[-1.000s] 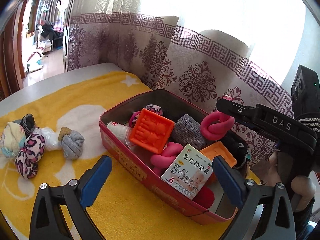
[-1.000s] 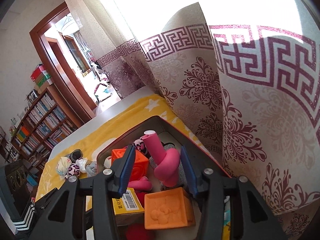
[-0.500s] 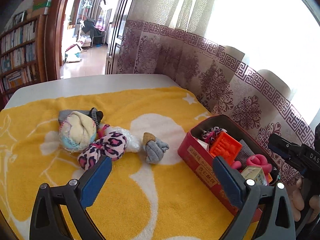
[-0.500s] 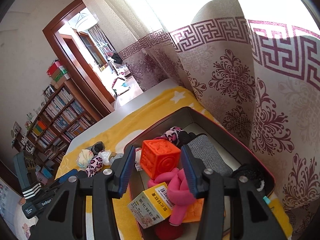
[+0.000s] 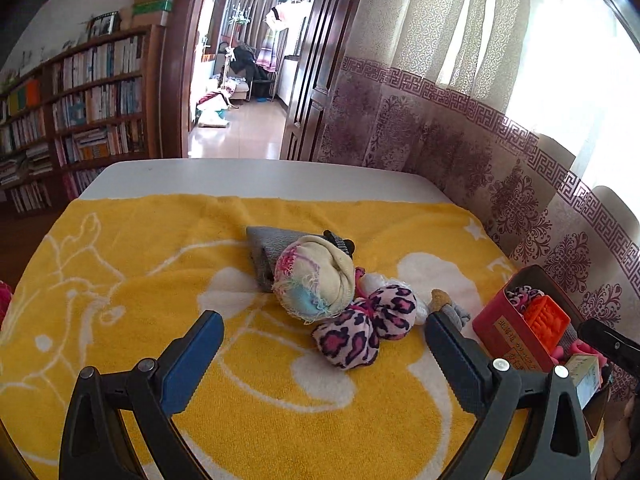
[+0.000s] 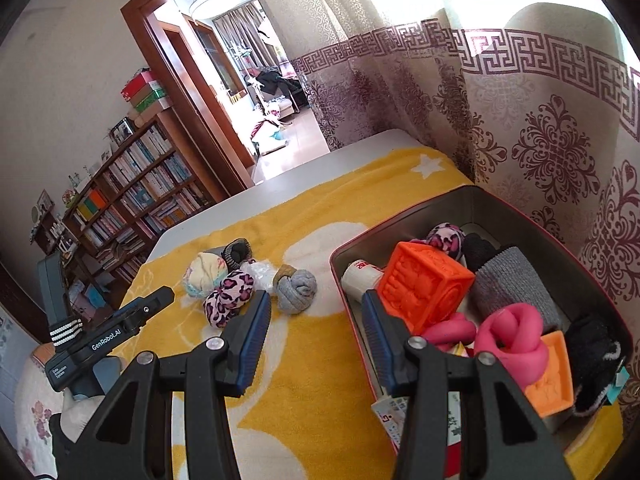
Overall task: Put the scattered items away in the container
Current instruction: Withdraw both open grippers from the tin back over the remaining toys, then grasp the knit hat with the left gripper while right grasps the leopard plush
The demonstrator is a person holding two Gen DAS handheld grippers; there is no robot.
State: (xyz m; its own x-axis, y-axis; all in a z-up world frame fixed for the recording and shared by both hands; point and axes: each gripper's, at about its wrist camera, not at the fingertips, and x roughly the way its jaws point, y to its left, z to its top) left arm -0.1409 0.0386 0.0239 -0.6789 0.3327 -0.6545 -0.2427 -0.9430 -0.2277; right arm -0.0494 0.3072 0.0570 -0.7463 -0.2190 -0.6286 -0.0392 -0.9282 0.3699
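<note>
A red tin box [image 6: 400, 240] holds an orange cube [image 6: 424, 284], a pink knotted toy [image 6: 516, 340], grey and black socks and a small carton. It also shows at the right edge of the left wrist view [image 5: 504, 324]. On the yellow towel [image 5: 160, 280] lies a cluster of rolled socks: a cream one [image 5: 316, 280], a leopard-print one [image 5: 364, 328], a grey one [image 6: 296, 286] and a flat grey sock [image 5: 264, 248]. My left gripper [image 5: 320, 356] is open and empty, just short of the leopard sock. My right gripper [image 6: 316, 328] is open and empty over the box's left rim.
A patterned curtain [image 5: 460, 132] hangs along the far side of the table. A bookshelf [image 5: 60, 120] and an open doorway [image 5: 240, 72] lie beyond the white table edge [image 5: 240, 176]. The left gripper's body shows in the right wrist view [image 6: 108, 336].
My left gripper swung left from the box to face the sock cluster. My right gripper let the pink knotted toy go into the box and drew back and left.
</note>
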